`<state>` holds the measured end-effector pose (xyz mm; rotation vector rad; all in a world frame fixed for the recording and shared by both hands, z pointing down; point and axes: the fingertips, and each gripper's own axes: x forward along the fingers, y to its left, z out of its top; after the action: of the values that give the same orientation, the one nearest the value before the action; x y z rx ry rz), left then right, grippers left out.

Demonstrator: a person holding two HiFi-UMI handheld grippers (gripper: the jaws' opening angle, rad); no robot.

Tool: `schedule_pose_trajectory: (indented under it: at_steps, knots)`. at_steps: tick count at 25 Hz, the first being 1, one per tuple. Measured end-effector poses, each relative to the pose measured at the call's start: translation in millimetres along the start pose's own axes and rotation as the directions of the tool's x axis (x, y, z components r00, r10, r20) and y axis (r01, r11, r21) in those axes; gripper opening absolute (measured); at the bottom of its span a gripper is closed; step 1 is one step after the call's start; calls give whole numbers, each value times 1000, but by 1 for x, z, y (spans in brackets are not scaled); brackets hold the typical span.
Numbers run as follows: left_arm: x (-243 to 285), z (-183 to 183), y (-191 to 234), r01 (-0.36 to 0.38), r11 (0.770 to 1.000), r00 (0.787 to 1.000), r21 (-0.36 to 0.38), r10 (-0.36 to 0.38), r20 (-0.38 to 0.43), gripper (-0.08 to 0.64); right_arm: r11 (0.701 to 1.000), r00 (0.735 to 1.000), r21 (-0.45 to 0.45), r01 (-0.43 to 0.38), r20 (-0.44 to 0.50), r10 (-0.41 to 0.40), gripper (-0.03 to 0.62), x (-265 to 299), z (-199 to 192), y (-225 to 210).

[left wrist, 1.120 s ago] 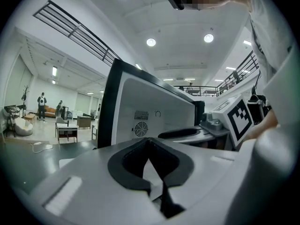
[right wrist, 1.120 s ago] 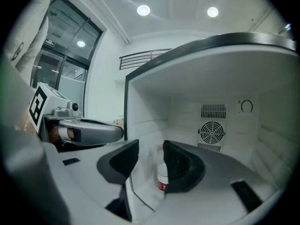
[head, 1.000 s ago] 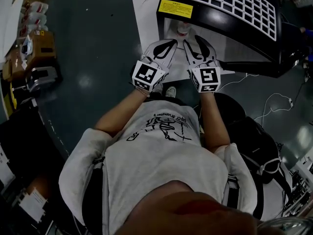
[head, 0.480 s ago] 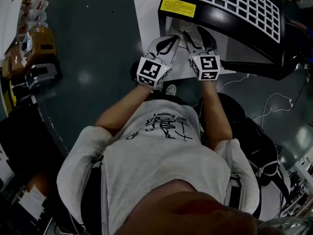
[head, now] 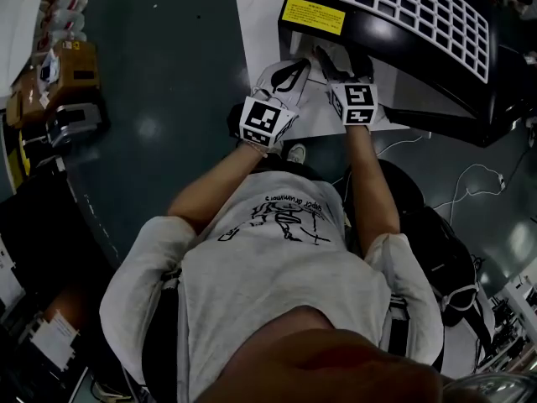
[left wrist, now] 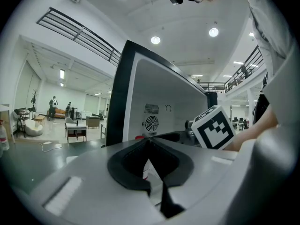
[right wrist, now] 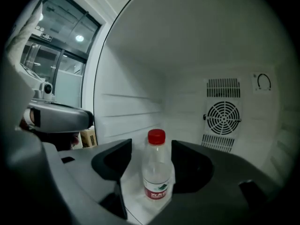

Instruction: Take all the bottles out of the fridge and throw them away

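as it pushed into the fridge (head: 379,34), the right gripper (head: 334,55) spread open around the bottle (right wrist: 156,172).

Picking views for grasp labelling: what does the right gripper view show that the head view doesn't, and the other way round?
Right gripper view only: a clear bottle with a red cap, upright inside the fridge, between the right gripper's jaws. The jaws have just been opening and stand clear of it. The fan grille on the back wall also shows only here.
Head view only: the yellow label on the fridge's top, the person's torso and the dark floor.
Both: the fridge and the right gripper reaching into its opening.
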<state>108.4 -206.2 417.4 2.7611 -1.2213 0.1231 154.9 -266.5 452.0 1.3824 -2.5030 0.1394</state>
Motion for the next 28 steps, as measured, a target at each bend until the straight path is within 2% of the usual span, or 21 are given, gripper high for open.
schedule_pose_trajectory:
  at_steps: [17, 28]
  knots:
    - [5, -5, 12, -28, 1000, 1000, -6, 28, -14, 8, 1000, 1000, 8, -7, -11, 7, 233, 37, -2, -7]
    - [3, -2, 12, -20, 1000, 1000, -18, 20, -8, 8, 1000, 1000, 0, 3, 15, -3, 161, 30, 6, -5]
